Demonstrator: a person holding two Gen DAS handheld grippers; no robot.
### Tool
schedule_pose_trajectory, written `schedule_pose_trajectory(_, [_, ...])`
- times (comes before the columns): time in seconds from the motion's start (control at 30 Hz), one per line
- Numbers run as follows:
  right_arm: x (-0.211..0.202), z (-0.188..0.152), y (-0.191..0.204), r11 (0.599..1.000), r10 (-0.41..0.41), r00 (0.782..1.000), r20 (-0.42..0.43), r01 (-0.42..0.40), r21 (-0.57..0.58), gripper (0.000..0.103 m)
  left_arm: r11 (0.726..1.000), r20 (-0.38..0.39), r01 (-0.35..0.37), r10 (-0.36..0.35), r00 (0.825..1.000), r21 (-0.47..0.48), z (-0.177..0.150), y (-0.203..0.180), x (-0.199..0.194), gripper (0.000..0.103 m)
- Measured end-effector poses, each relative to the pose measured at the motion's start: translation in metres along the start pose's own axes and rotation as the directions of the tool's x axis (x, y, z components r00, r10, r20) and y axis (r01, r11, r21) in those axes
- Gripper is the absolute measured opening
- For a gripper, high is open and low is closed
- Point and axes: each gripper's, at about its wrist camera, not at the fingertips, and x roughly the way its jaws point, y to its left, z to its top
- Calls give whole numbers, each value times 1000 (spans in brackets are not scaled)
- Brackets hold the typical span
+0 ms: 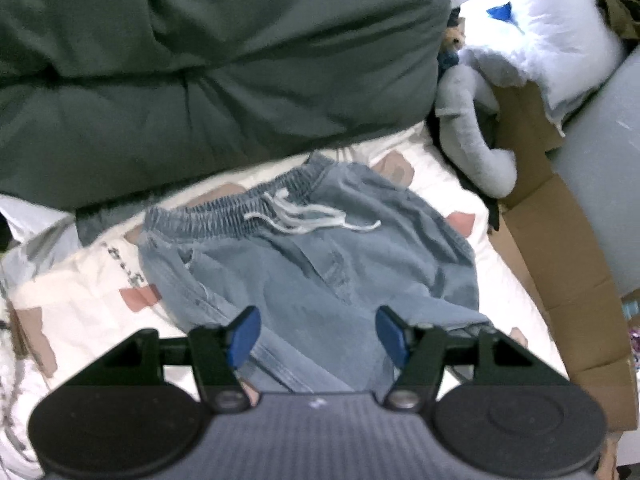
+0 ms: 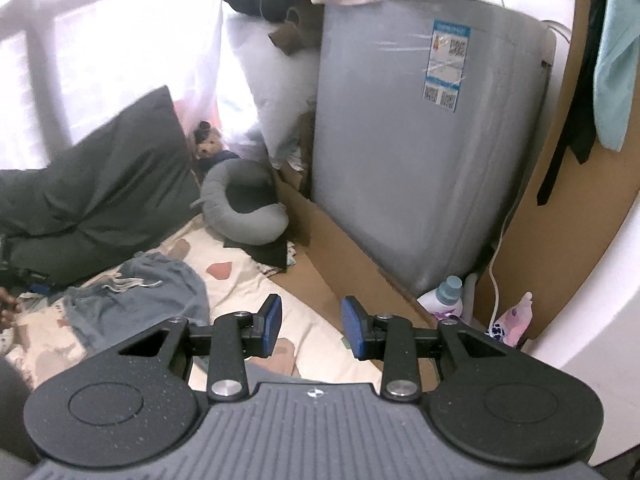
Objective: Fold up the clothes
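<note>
Light blue denim trousers (image 1: pixel 304 256) with an elastic waistband and a white drawstring (image 1: pixel 308 216) lie crumpled on a cream bedsheet (image 1: pixel 80 280) with brown patches. My left gripper (image 1: pixel 318 334) hovers open just above the trouser leg, the cloth showing between its blue pads (image 1: pixel 242 336). In the right wrist view the same trousers (image 2: pixel 140 300) lie at the lower left. My right gripper (image 2: pixel 311 332) is open and holds nothing, over the sheet's right edge (image 2: pixel 320 336), off to the right of the trousers.
A dark green duvet (image 1: pixel 220 60) is piled behind the trousers. A grey neck pillow (image 2: pixel 244 204), a small plush toy (image 2: pixel 208 142) and a white pillow (image 1: pixel 552 32) sit at the back right. Cardboard (image 2: pixel 340 280), a grey appliance (image 2: pixel 420 140) and a detergent bottle (image 2: pixel 444 298) border the bed's right side.
</note>
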Motion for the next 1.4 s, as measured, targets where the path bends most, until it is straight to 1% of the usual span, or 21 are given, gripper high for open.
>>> schedule_pose_trajectory(0.13, [-35, -14, 0, 1000, -1, 1000, -17, 1, -10, 40, 1000, 8, -4, 4, 1000, -11, 0, -4, -12, 66])
schedule_pose_trajectory(0.27, [-62, -37, -11, 999, -23, 1000, -14, 23, 27, 42, 1000, 15, -6, 6, 1000, -9, -1, -13, -19, 66])
schedule_pose_trajectory(0.3, [-65, -45, -14, 998, -30, 999, -13, 31, 47, 43, 1000, 15, -5, 5, 1000, -3, -1, -15, -20, 66])
schedule_pose_trajectory(0.33, [-69, -54, -18, 997, -37, 999, -12, 38, 66, 48, 1000, 16, -6, 6, 1000, 7, -1, -18, -20, 66])
schedule_pose_trajectory(0.37, [-72, -64, -21, 995, -43, 999, -13, 44, 85, 50, 1000, 16, -6, 6, 1000, 15, -1, -21, -20, 66])
schedule_pose_trajectory(0.53, [-74, -118, -32, 984, -67, 997, -41, 73, 161, 50, 1000, 2, -1, 0, 1000, 31, -5, -28, -10, 66])
schedule_pose_trajectory(0.7, [-59, -169, -34, 969, -69, 997, -47, 78, 236, 50, 1000, -23, -8, 9, 1000, 24, -14, -28, 9, 66])
schedule_pose_trajectory(0.93, [-13, -244, -16, 954, -63, 993, -103, 90, 285, 50, 999, -65, -33, 36, 997, 37, -28, -27, 39, 66])
schedule_pose_trajectory(1.23, [33, -322, -5, 912, -59, 989, -135, 108, 396, 50, 998, -98, -34, 39, 994, 52, -40, -29, 73, 66])
schedule_pose_trajectory(1.33, [49, -345, 1, 892, -41, 991, -127, 94, 442, 50, 998, -108, -36, 42, 993, 56, -42, -31, 82, 66])
schedule_pose_trajectory(1.4, [61, -360, 6, 881, -33, 990, -138, 94, 464, 50, 998, -106, -35, 41, 993, 55, -44, -31, 87, 66])
